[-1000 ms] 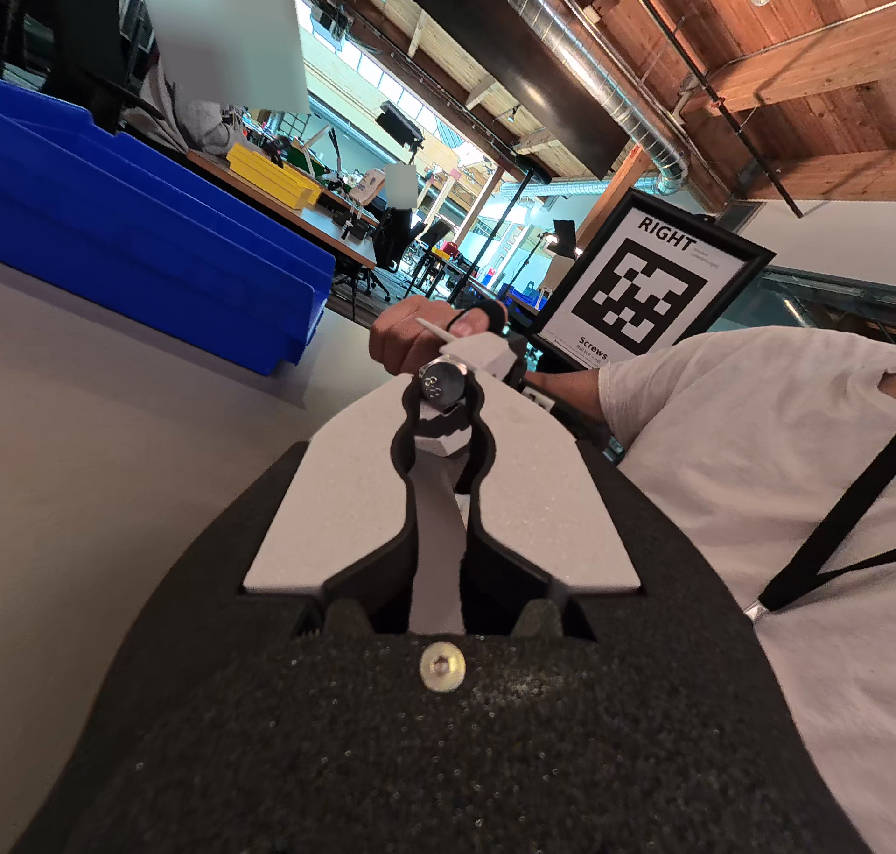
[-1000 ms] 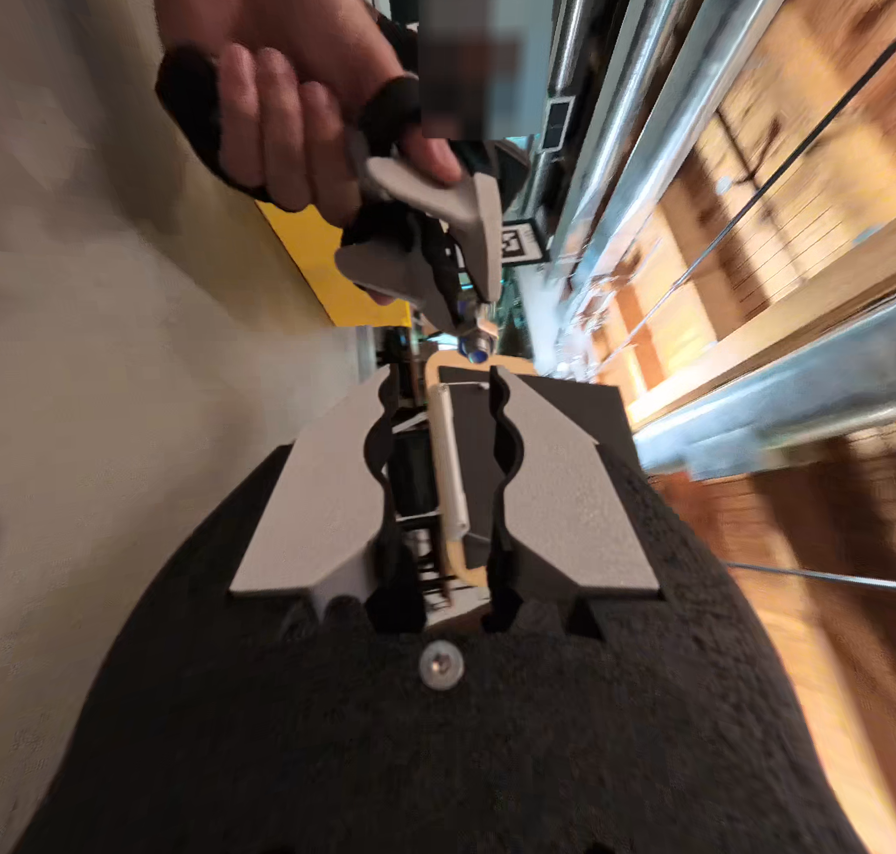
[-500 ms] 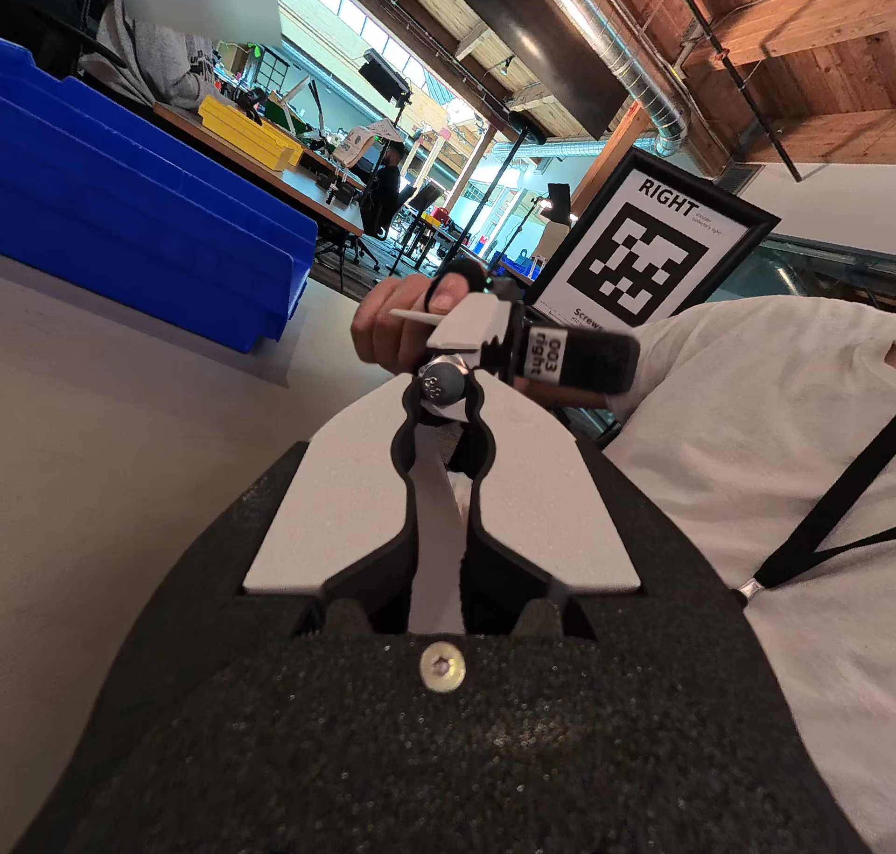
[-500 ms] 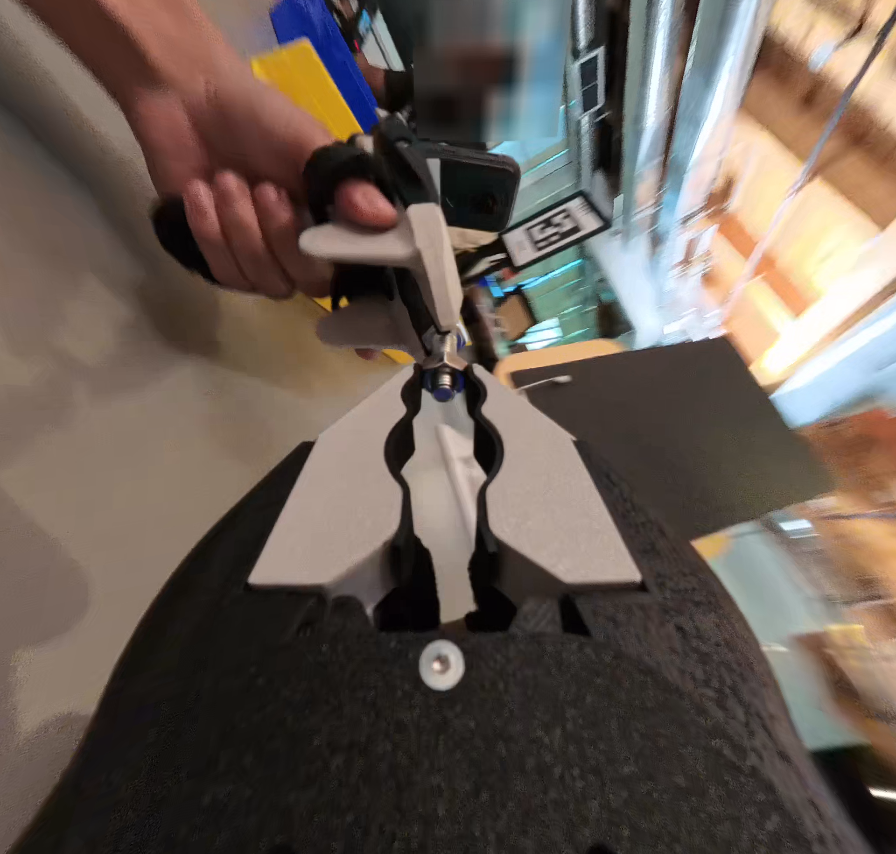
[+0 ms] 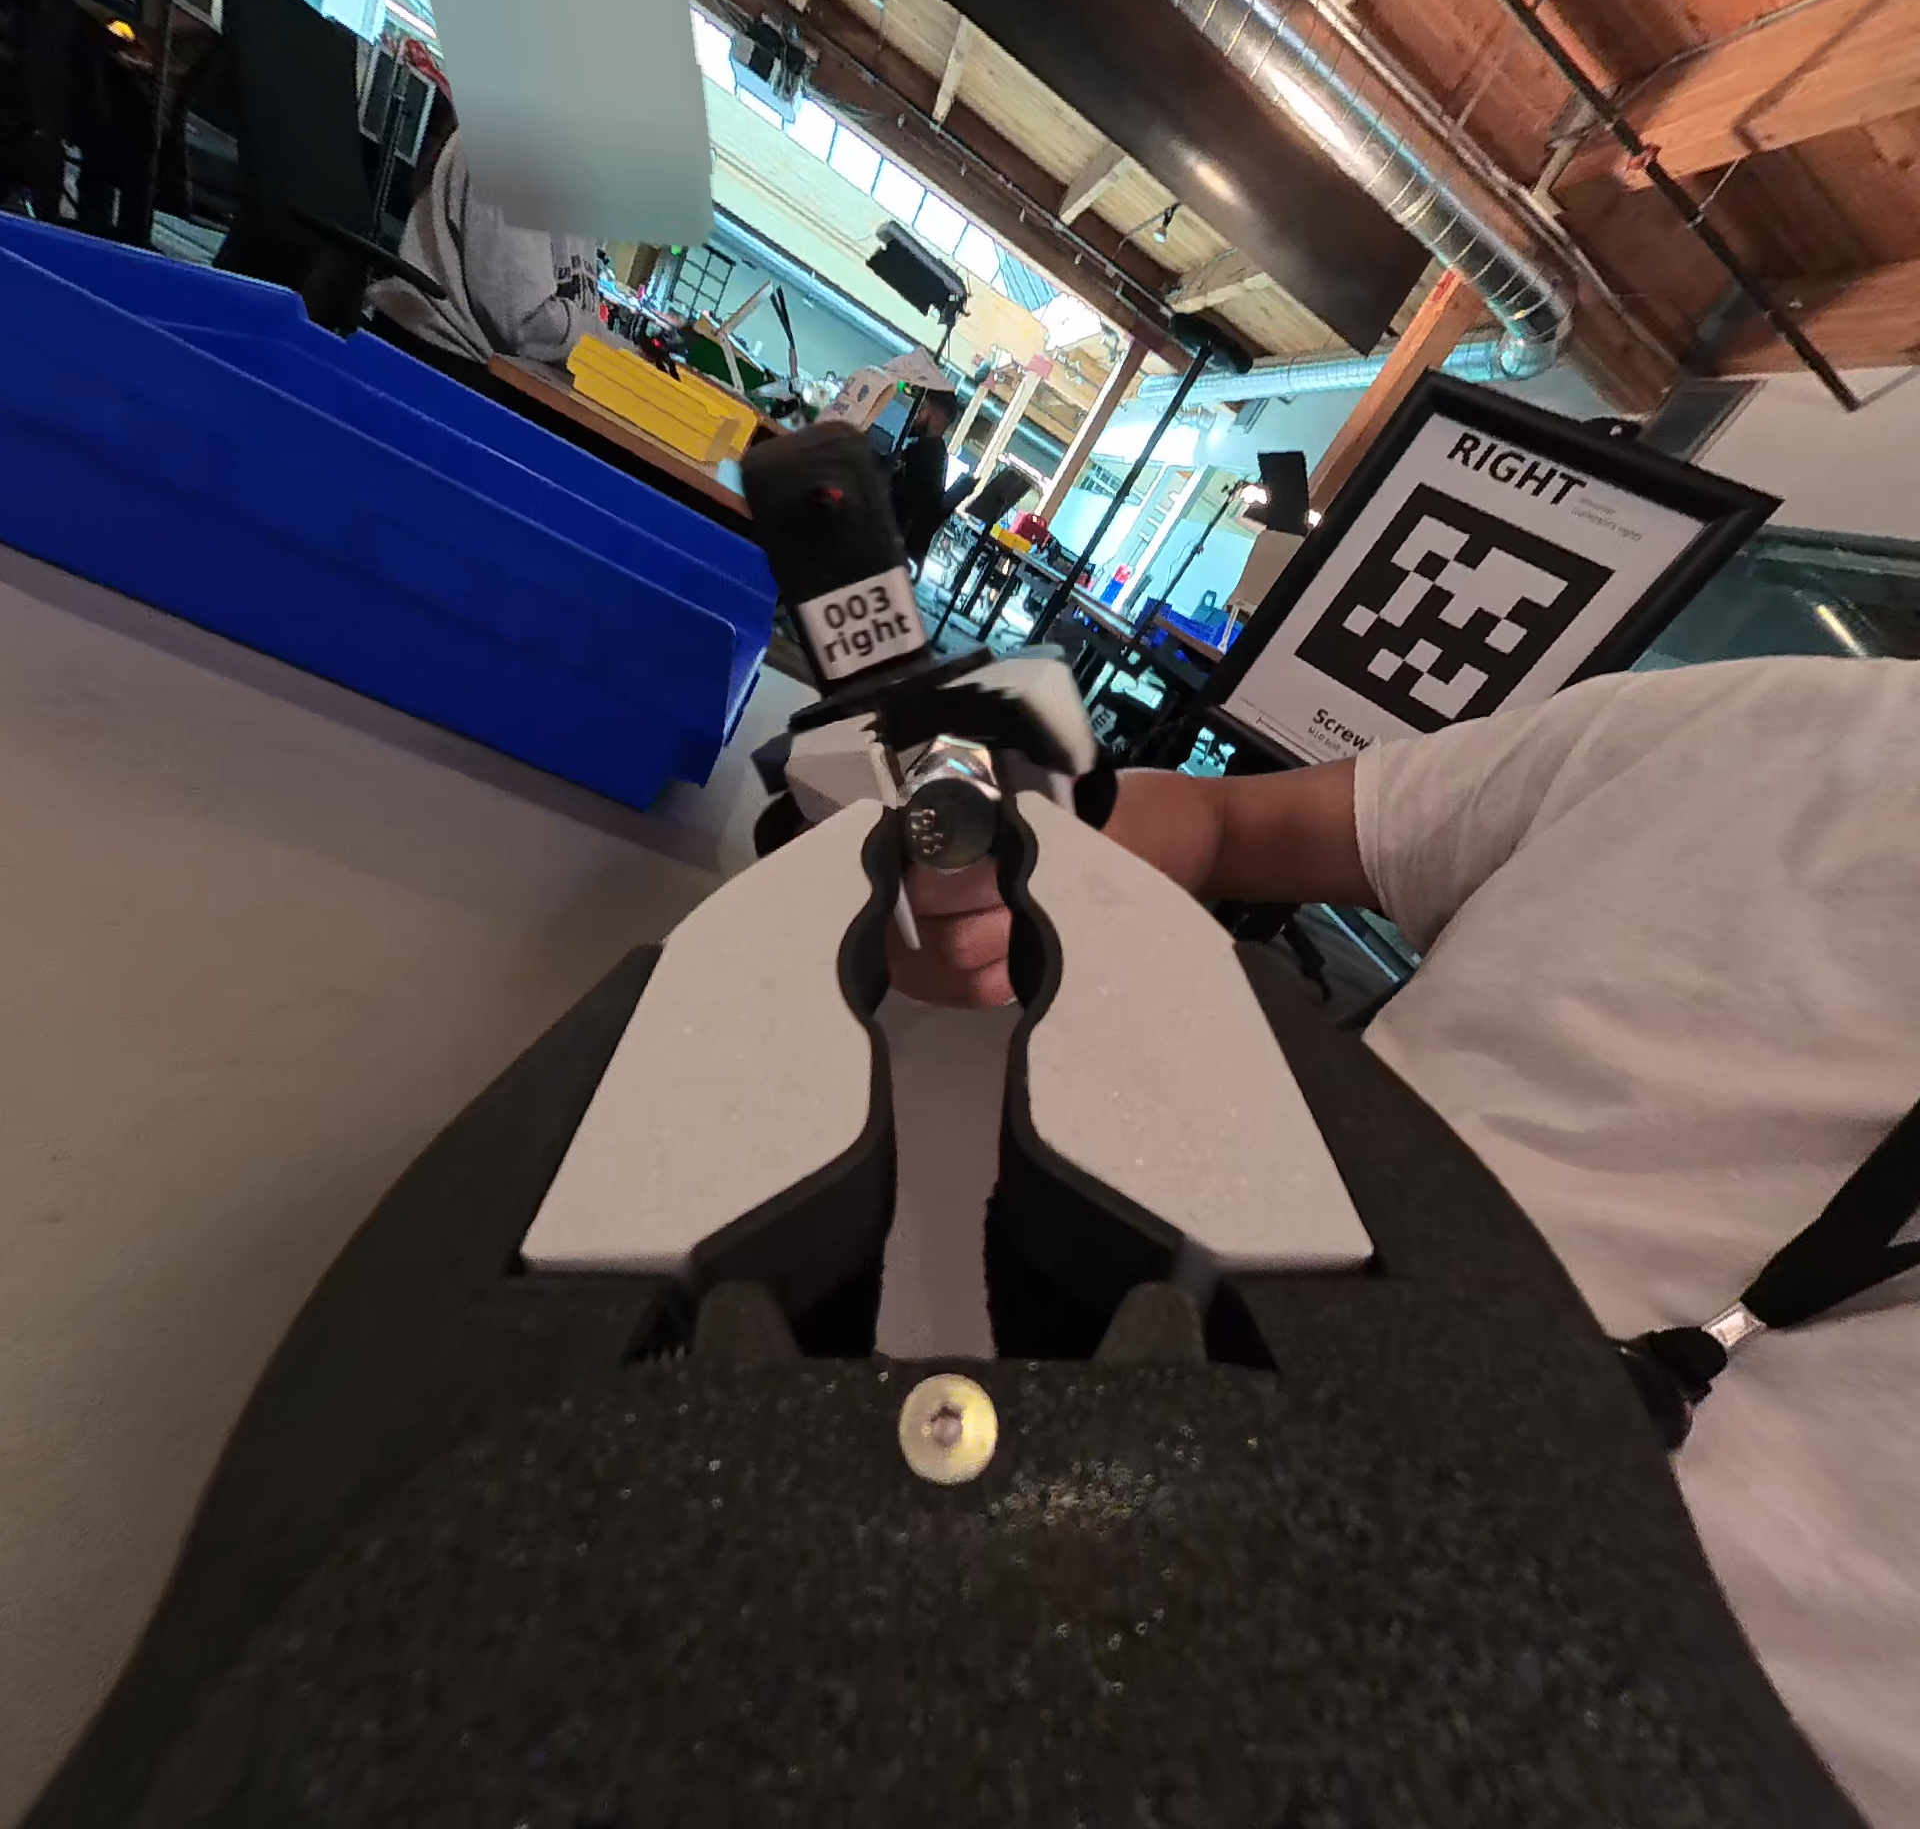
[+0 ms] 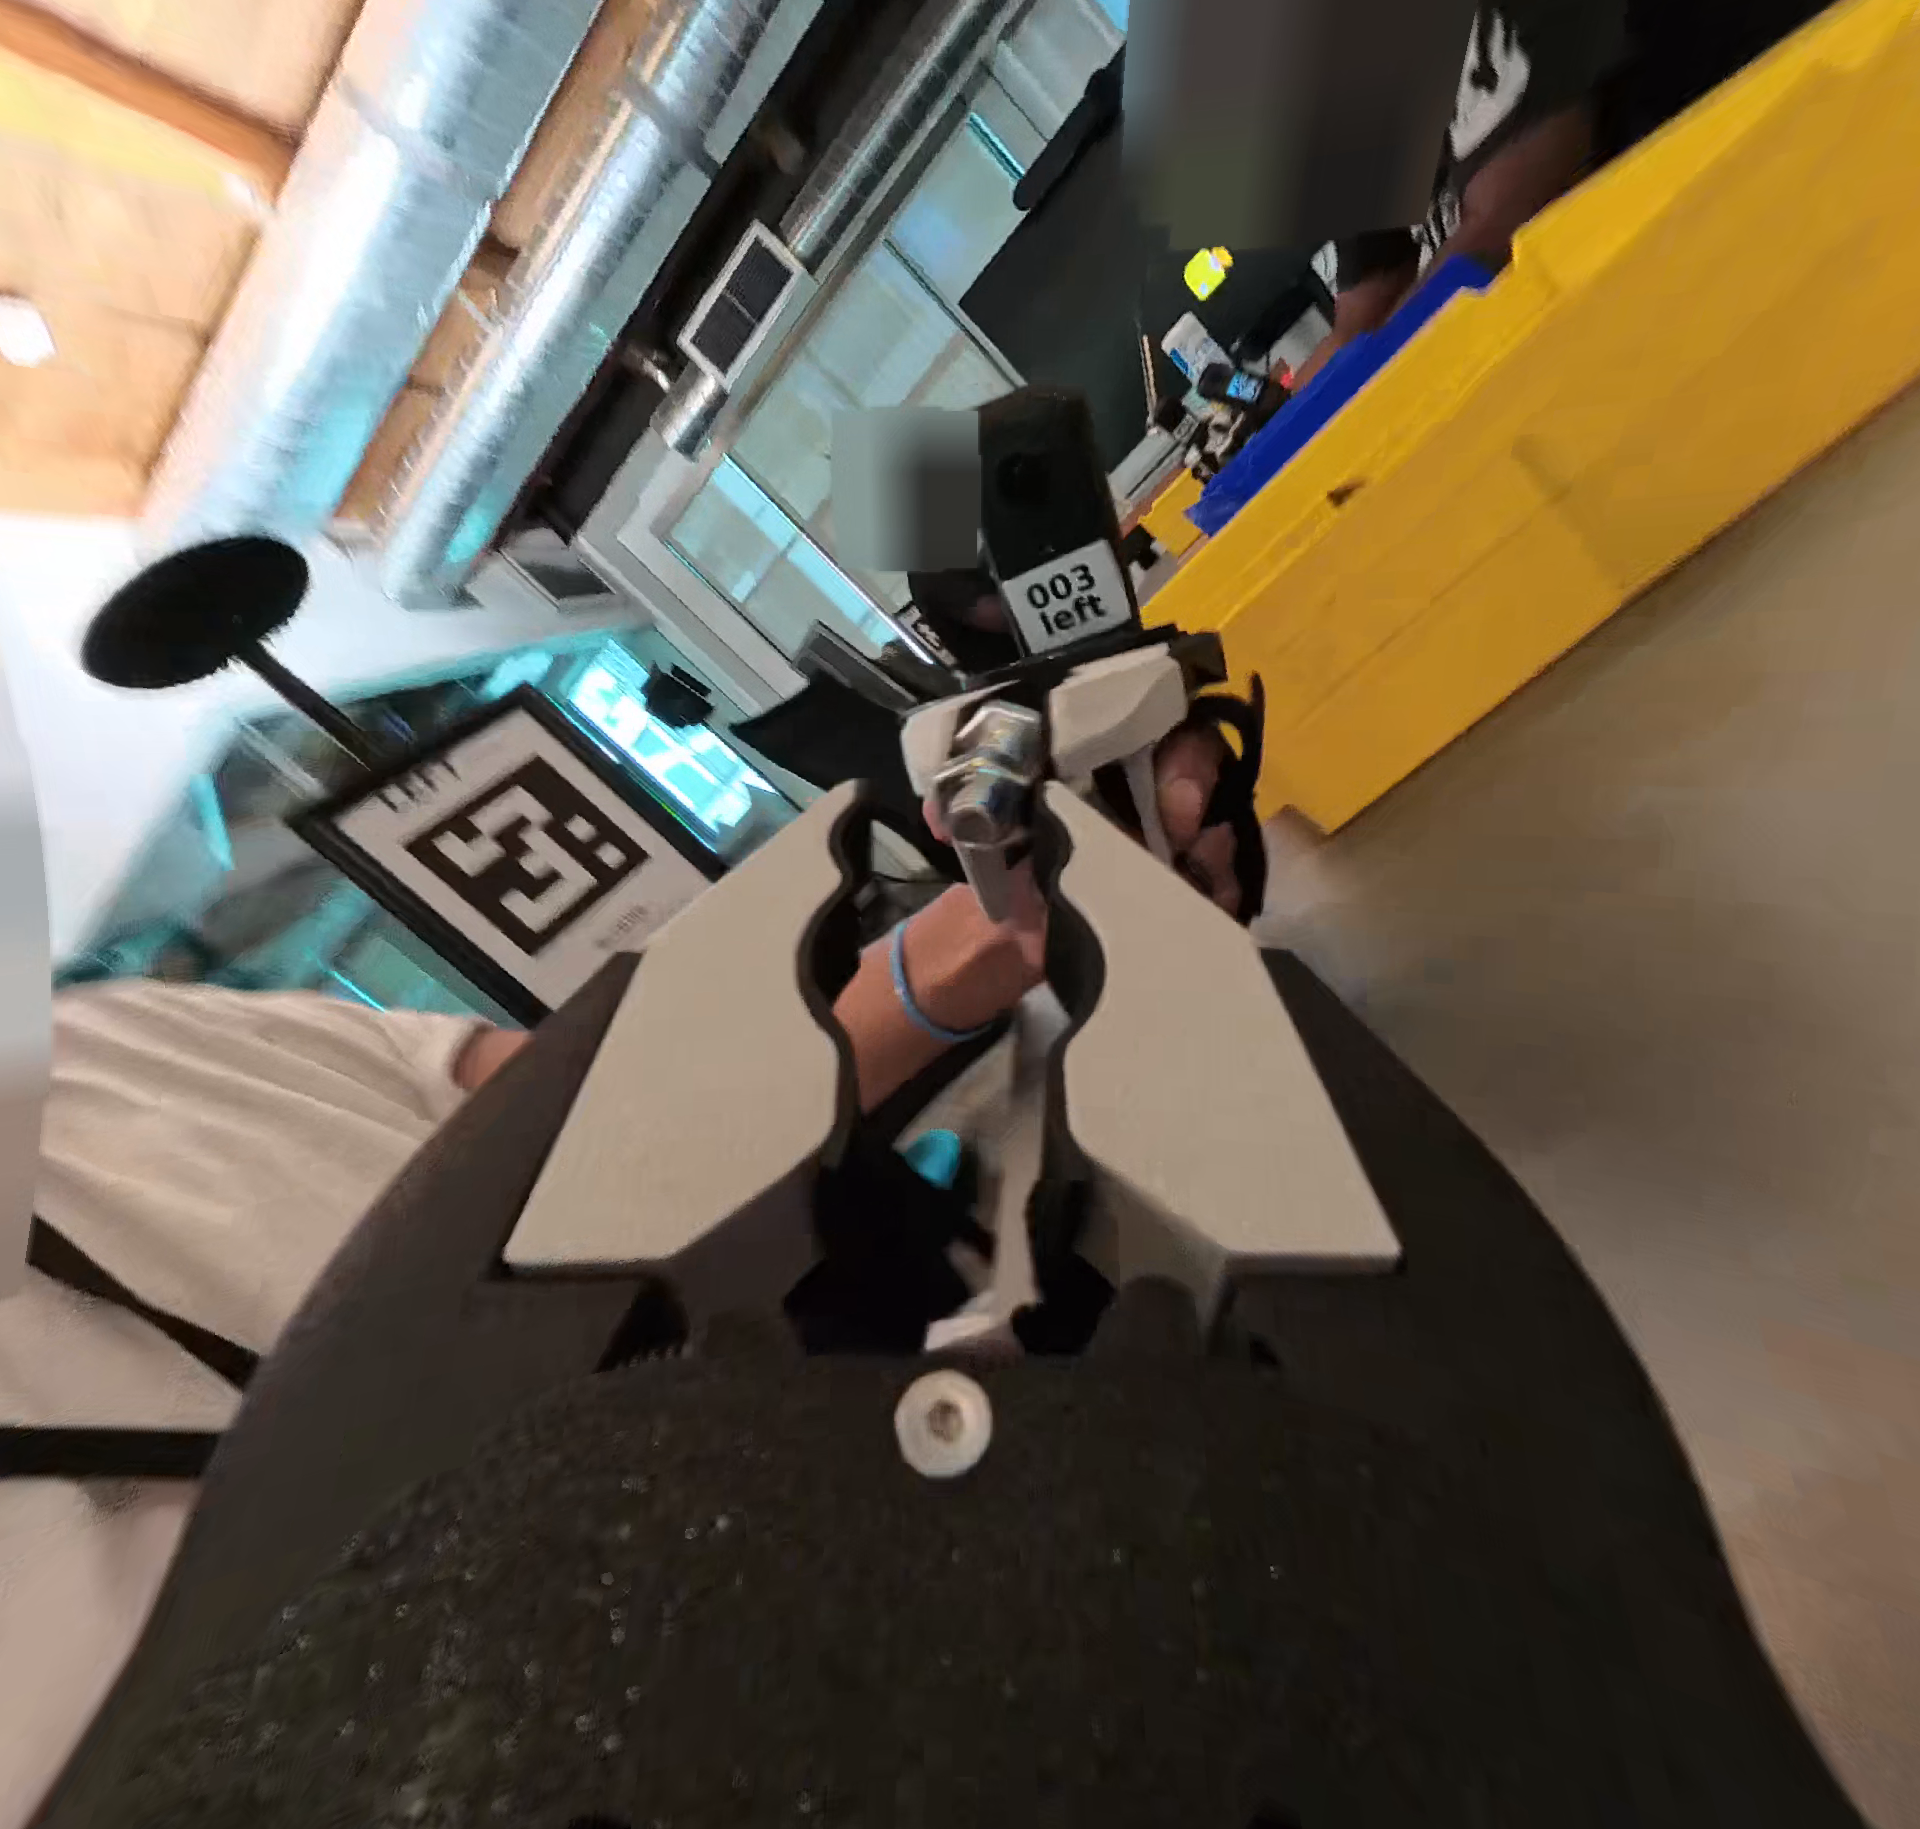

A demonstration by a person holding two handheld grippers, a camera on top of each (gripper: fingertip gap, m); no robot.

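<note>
Left gripper is clamped on the round head of a shiny steel bolt, right at its tips. Just past it, the right gripper sits spread around the threaded end, one pad touching at most. Smooth metal could slip out, I'd guess. Blue bins farther off left.

Each camera rides on its own gripper, low over the grey table, looking forward along the two fingers; the left wrist view faces the right gripper close up; the right wrist view, rolled sideways, faces the left gripper; both share the steel bolt between them.
</note>
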